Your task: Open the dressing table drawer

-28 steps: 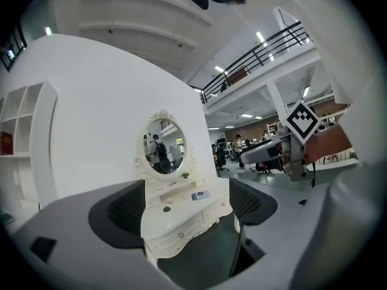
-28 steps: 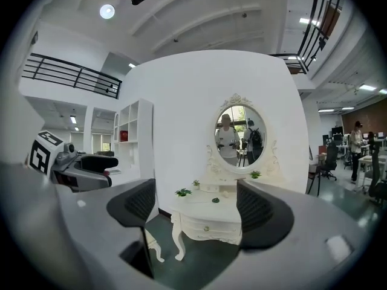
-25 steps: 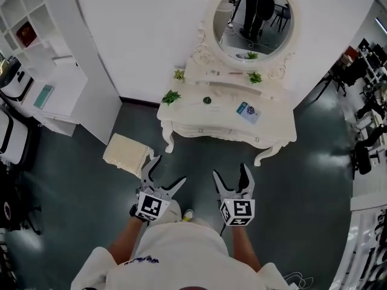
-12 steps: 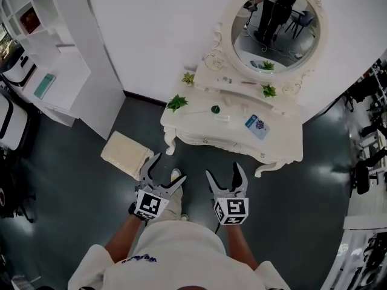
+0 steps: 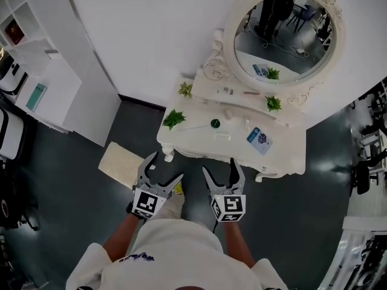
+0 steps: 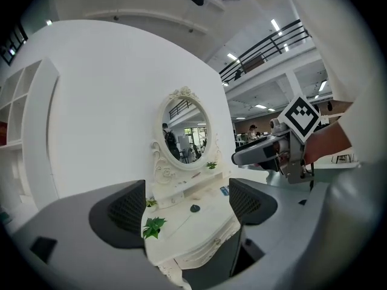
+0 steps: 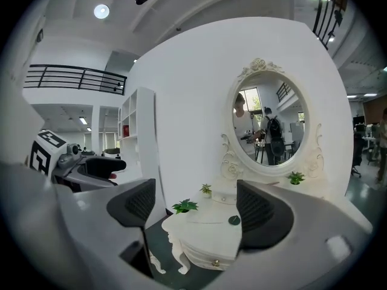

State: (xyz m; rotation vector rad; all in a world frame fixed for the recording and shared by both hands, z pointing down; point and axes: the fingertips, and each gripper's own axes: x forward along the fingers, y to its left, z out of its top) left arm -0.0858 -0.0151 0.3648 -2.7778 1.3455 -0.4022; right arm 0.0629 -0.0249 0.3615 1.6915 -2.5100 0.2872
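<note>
Start from the right tool, spread wide with nothing between the pads and short of any contact. Same for the left tool just beside it: wide apart, empty, hanging over the floor. Straight ahead of the right tool and a little below, look for the drawer, apparently shut flush in the curved front of the bench and marked by one small gold knob. Judged from here: approach unfinished, no grip yet. Bring the right tool lower and forward, level with the knob, and narrow the spread only with a pad on each side of it. Pinch behind the rounded head rather than on it, likely slippery. Pull straight back along the drawer's run, not up or sideways, to avoid jamming it or tugging the bench. Leave alone everything farther ahead on top: the leafy sprig, the dark round piece, the blue card, and beyond them the oval mirror. Mind the cream stool off to the left of the left tool, and park that tool clear of the drawer's path
</note>
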